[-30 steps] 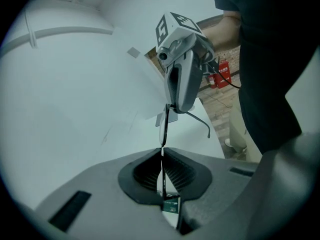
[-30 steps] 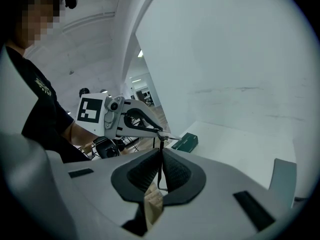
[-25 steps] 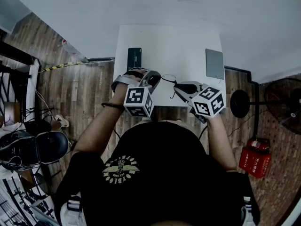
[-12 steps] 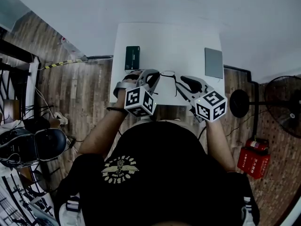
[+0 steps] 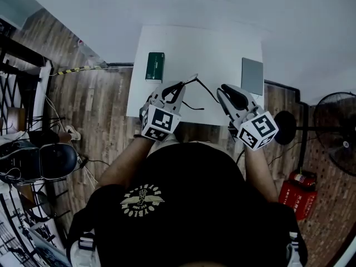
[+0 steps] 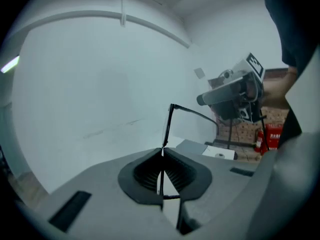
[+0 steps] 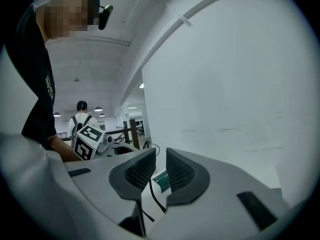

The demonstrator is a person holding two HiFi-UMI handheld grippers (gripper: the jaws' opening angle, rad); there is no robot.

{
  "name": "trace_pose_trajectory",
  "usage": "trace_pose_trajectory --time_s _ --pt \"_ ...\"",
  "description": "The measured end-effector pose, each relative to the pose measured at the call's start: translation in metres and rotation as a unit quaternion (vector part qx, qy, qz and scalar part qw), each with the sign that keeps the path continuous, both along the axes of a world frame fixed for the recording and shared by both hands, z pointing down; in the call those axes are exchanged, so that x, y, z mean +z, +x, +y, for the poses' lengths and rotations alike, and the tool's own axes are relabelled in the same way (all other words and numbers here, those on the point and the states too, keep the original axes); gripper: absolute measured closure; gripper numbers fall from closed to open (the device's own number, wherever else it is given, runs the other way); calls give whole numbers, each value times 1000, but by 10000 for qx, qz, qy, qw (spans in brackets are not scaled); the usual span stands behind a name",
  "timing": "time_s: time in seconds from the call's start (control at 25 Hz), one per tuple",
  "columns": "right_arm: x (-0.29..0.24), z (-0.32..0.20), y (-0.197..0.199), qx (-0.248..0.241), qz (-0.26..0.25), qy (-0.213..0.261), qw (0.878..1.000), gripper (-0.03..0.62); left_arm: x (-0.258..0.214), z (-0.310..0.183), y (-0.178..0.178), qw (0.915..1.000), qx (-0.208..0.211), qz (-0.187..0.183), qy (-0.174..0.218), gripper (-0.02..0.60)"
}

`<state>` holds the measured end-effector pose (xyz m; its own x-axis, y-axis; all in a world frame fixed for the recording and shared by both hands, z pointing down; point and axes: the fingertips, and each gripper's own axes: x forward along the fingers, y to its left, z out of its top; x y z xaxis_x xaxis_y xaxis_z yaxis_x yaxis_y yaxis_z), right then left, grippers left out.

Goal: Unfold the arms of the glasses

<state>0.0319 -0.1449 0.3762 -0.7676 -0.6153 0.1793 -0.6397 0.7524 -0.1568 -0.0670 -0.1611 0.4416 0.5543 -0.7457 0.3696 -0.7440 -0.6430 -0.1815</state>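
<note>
Two tongs | left tongs point(image 6: 162, 151) clamped on glasses point(image 6: 167, 125) | right tongs point(image 7: 160, 159) apart, just been closing, nothing between

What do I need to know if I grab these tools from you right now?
Left tool: shut on the glasses, held up above the white table.
Right tool: open, its jaws have just been closing a bit, nothing pinched between them.
Done: one arm of the glasses sticks out toward the right tool.
Left: check the other arm. I can't tell if it is fully open, so swing it out if not.
A green box lies near the table's left edge.
</note>
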Motion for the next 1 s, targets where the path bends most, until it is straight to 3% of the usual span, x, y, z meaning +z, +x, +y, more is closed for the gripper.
trace_pose_trajectory --time_s 0.16,0.36,0.52,1.0 --pt "-8 0 24 172 17 226 9996 586 -24 2 6 9967 -463 668 56 561" --pt "-8 -9 66 604 181 134 9979 594 -52 -1 9 9874 -906 1279 234 561" --pt "-32 -3 90 596 68 635 9962 594 -71 2 11 9766 -1183 1756 377 561" --pt "-68 -9 176 1063 158 1145 9876 594 -127 7 20 9611 -1583 2049 962 561"
